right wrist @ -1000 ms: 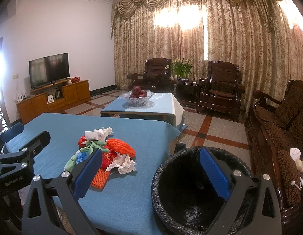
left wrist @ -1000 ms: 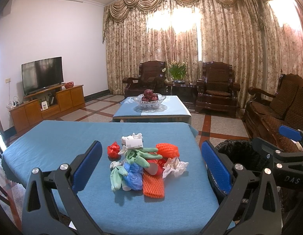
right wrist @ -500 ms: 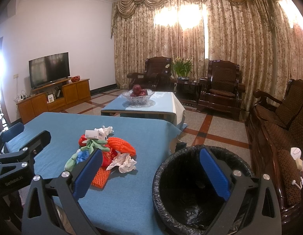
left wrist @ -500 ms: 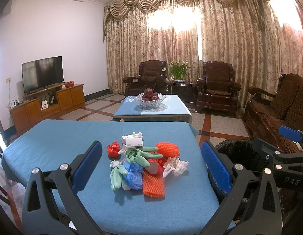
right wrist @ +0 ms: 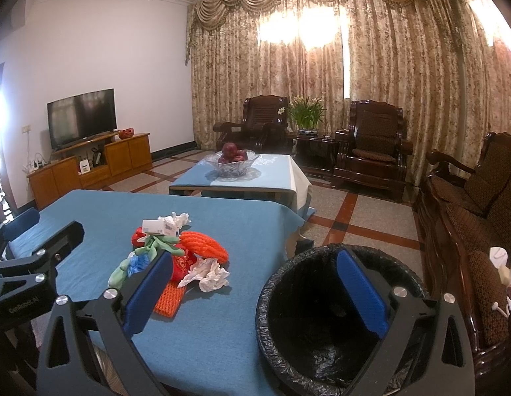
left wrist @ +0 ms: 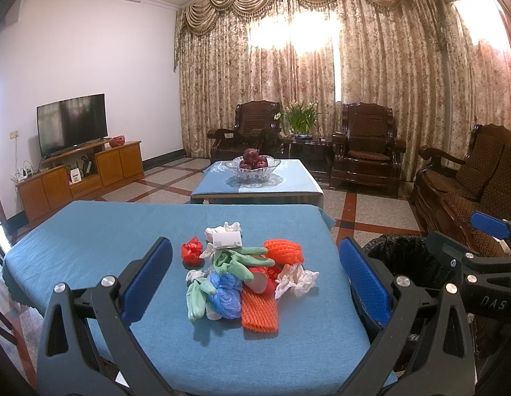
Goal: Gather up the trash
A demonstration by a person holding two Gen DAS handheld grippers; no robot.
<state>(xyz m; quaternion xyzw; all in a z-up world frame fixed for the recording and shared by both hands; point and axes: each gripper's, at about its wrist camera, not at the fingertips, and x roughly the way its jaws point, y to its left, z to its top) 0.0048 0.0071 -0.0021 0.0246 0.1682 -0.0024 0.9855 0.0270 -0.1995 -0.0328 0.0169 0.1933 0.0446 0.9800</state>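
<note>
Blue-clothed surface (left wrist: 100, 250) carries a heap of crumpled trash (left wrist: 242, 277) near its middle; black-lined round bin (right wrist: 324, 323) stands beside it. Left tongs (left wrist: 255, 283) and right tongs (right wrist: 255, 292) hover released, grasping nothing.

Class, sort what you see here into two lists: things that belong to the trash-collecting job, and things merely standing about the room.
Belongs to the job:
crumpled white tissue
orange foam fruit net
green rubber gloves
blue plastic bag
black-lined round bin
open left claw
open right claw

Just standing about:
glass bowl of red fruit
black flat television
potted green plant
</note>
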